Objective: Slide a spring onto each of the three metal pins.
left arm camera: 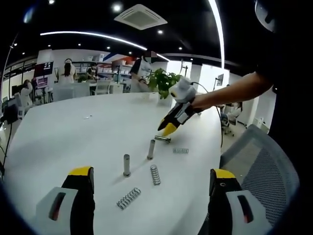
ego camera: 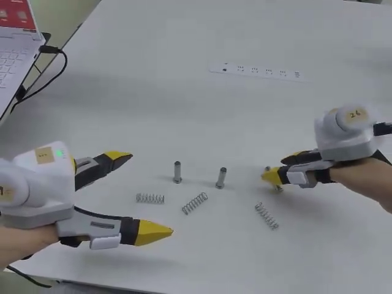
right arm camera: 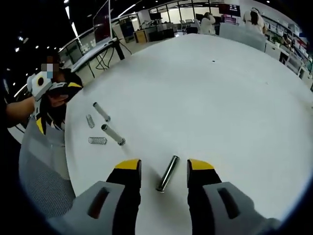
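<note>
A: Pins?
B: Left pin (ego camera: pixel 177 171) and middle pin (ego camera: pixel 221 177) stand upright on the matte white table (ego camera: pixel 184 110). Both are smooth, bare grey metal cylinders. The third pin (right arm camera: pixel 167 173) lies flat.
A: Right gripper (ego camera: pixel 273 176)?
B: Its yellow-tipped jaws are partly spread. The third pin lies in the gap, with clearance on both sides in the right gripper view. No pinch.
A: Left gripper (ego camera: pixel 145 194)?
B: Jaws spread wide and holding nothing, low over the near edge.
A: Springs?
B: Three thin wire coils, all loose on the table. The left spring (ego camera: pixel 150 198) and middle spring (ego camera: pixel 195 203) lie just in front of the upright pins. The right spring (ego camera: pixel 266 215) is near the right gripper.
A: Anything else?
B: White power strip (ego camera: pixel 260 71) far side, laptop (ego camera: pixel 12 43) top left, trailing a black cable (ego camera: pixel 52 67).
</note>
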Demonstrator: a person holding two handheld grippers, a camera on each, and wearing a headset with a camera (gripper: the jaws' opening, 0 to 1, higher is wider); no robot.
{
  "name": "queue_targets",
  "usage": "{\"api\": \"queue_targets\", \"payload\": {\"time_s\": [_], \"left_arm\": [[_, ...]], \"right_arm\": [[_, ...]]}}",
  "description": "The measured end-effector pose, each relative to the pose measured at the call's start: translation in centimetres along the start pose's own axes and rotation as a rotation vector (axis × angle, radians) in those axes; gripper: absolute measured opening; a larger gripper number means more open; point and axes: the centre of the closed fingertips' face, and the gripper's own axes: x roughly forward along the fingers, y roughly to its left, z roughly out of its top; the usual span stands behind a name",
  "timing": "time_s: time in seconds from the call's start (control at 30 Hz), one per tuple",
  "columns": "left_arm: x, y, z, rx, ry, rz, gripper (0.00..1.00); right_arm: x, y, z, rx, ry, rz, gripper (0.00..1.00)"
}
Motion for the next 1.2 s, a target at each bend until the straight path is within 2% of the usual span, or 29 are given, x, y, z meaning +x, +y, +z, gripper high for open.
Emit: {"api": "queue_targets", "payload": {"time_s": [0.23,0.7,0.97,1.2], "left_arm": [[0.1,0.0,-0.2,-0.003,0.005,0.0,0.95],[-0.2,0.4,-0.6,-0.022,0.006,0.011,0.94],[-0.1,0.3,-0.8,-0.026,0.011,0.01,0.94],[-0.1,0.3,-0.8,-0.025,0.014,0.01,0.93]], "right_arm": [[1.0,-0.2,-0.5,0.024,0.048,-0.003,0.32],[1.6,-0.8,-1.0,0.084,0.116,-0.033,0.15],[2.1,-0.8,-1.2,0.059,0.153,-0.069,0.1],[2.1,-1.0,-1.2,0.096,0.169,-0.101,0.07]]}}
